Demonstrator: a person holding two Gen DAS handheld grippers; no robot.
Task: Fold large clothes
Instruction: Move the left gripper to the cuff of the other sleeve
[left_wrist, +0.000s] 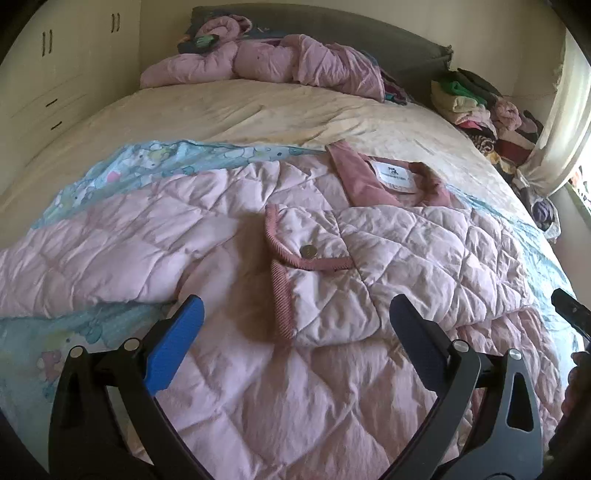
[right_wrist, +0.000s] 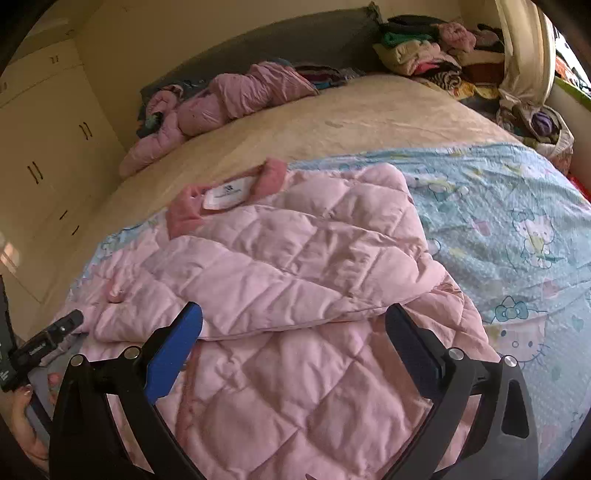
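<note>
A pale pink quilted jacket (left_wrist: 258, 369) lies spread on a light-blue cartoon-print sheet (left_wrist: 122, 162) on the bed. Its darker pink collar with a white label (left_wrist: 393, 173) points toward the headboard. One sleeve is folded across the front, and its ribbed cuff with a metal button (left_wrist: 308, 251) lies in the middle. My left gripper (left_wrist: 297, 301) hangs open above the jacket's lower front with nothing between its fingers. In the right wrist view the folded sleeve (right_wrist: 280, 280) crosses the jacket (right_wrist: 314, 398). My right gripper (right_wrist: 294, 308) is open just above it and holds nothing.
A crumpled pink padded garment (left_wrist: 280, 62) lies at the grey headboard. A pile of mixed clothes (left_wrist: 476, 107) fills the far right corner beside a tied curtain (left_wrist: 554, 140). Cream wardrobe doors (left_wrist: 55, 74) stand left of the bed. A hand (right_wrist: 26, 417) holds the other gripper.
</note>
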